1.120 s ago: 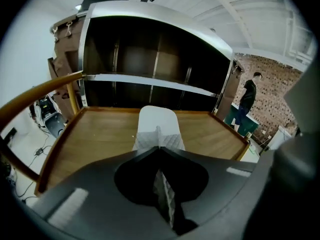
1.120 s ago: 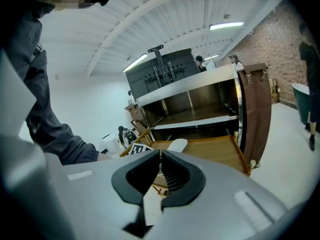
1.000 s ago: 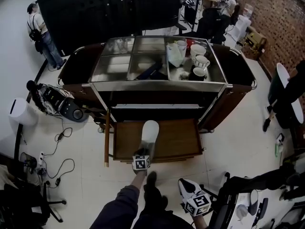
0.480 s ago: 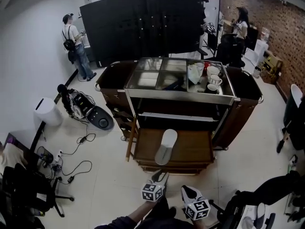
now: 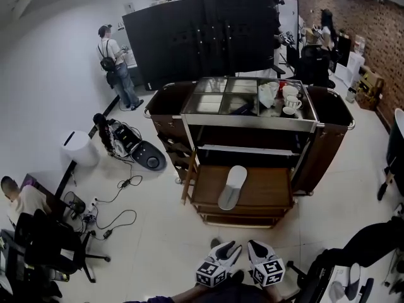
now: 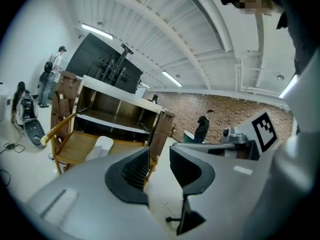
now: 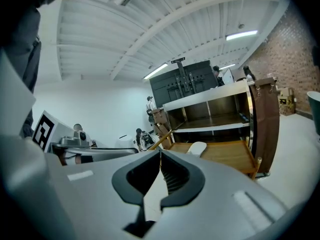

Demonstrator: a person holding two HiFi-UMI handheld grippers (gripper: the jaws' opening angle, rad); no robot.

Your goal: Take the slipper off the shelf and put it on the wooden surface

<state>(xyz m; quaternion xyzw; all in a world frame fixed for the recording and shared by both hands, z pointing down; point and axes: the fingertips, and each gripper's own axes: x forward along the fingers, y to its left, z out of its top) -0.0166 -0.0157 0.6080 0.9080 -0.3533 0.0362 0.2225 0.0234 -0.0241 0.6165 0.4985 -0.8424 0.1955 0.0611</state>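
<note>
the left gripper has its jaws clearly apart with nothing between them. the right gripper has its jaws closed tip to tip, also empty. both hang side by side low in the head view, well apart from the cart. the white slipper lies flat on the wooden surface, below the metal shelf. cups stand on the cart's top, and only bare floor lies between the grippers and the slipper.

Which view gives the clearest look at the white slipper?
Head view: the slipper lies whole, seen from above, on the wooden surface. Both gripper views show it small, from a low angle.
</note>
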